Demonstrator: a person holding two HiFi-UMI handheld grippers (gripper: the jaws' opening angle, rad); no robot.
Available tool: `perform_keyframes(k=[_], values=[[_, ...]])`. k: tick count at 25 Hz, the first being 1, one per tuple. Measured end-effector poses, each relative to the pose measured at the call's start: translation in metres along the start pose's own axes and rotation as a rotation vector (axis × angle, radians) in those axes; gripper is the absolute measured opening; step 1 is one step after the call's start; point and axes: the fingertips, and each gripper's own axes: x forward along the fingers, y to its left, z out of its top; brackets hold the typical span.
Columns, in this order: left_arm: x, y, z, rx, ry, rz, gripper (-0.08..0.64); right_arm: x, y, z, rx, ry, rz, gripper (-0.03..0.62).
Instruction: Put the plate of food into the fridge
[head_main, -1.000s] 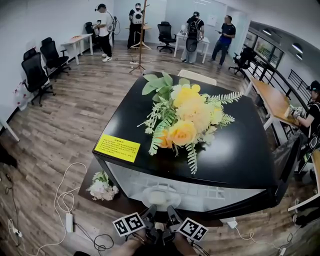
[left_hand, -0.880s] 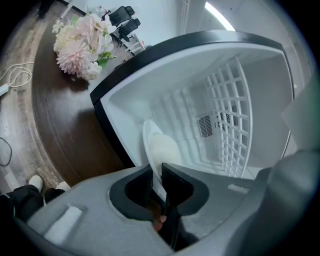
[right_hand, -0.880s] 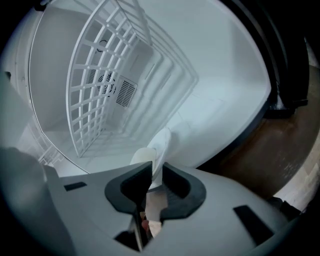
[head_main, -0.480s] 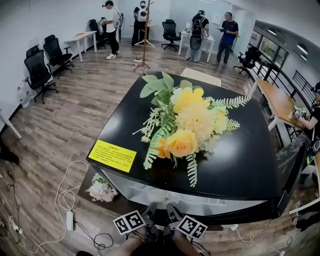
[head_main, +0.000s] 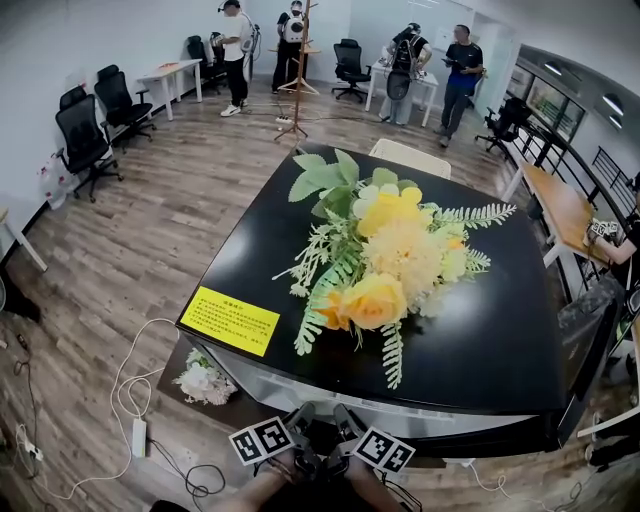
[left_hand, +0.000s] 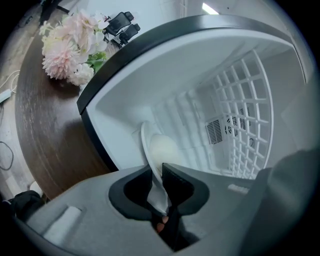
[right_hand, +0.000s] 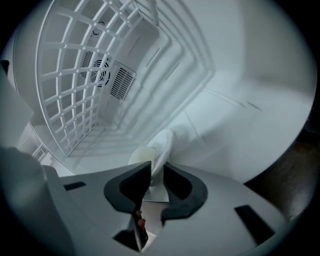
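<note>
A white plate (left_hand: 149, 142) with a pale round piece of food (left_hand: 166, 150) is inside the white interior of the fridge (head_main: 470, 340). My left gripper (left_hand: 156, 172) is shut on one side of its rim. My right gripper (right_hand: 156, 172) is shut on the opposite side of the plate (right_hand: 164, 142), with the food (right_hand: 141, 156) just beyond the pads. In the head view both grippers, left (head_main: 298, 432) and right (head_main: 345, 432), reach side by side under the fridge's black top, which hides the plate.
A bunch of yellow artificial flowers (head_main: 390, 260) and a yellow label (head_main: 232, 320) lie on the fridge top. A white wire shelf (right_hand: 85, 75) stands inside the fridge. Pink flowers (head_main: 203, 378) lie on a low dark table (left_hand: 35, 125). Cables (head_main: 130, 400) run over the floor. People stand far back.
The plate and the lit fridge interior, visible a second ago below the black top, are now hidden under it. Both grippers have moved a little forward beneath the top.
</note>
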Motion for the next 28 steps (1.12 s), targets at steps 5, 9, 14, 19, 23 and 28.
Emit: perform_keyframes(k=[5,9,14,19,23,28], values=[[0.002,-0.001,0.004,0.032,-0.007,0.003,0.071,0.004,0.004,0.003,-0.05,-0.006,-0.009,0.089],[0.004,-0.002,0.007,0.069,-0.007,0.013,0.077,0.006,0.005,0.004,-0.085,-0.001,-0.024,0.089],[0.006,-0.001,0.011,0.109,-0.007,0.035,0.086,0.01,0.006,0.006,-0.167,0.009,-0.053,0.105],[0.009,-0.004,0.015,0.168,-0.004,0.033,0.092,0.017,0.017,0.001,-0.242,0.052,-0.03,0.196],[0.011,-0.004,0.018,0.224,0.015,0.033,0.097,0.02,0.019,-0.005,-0.302,0.071,-0.035,0.253],[0.009,-0.003,0.018,0.323,0.029,0.084,0.115,0.019,0.023,-0.007,-0.315,0.078,-0.018,0.265]])
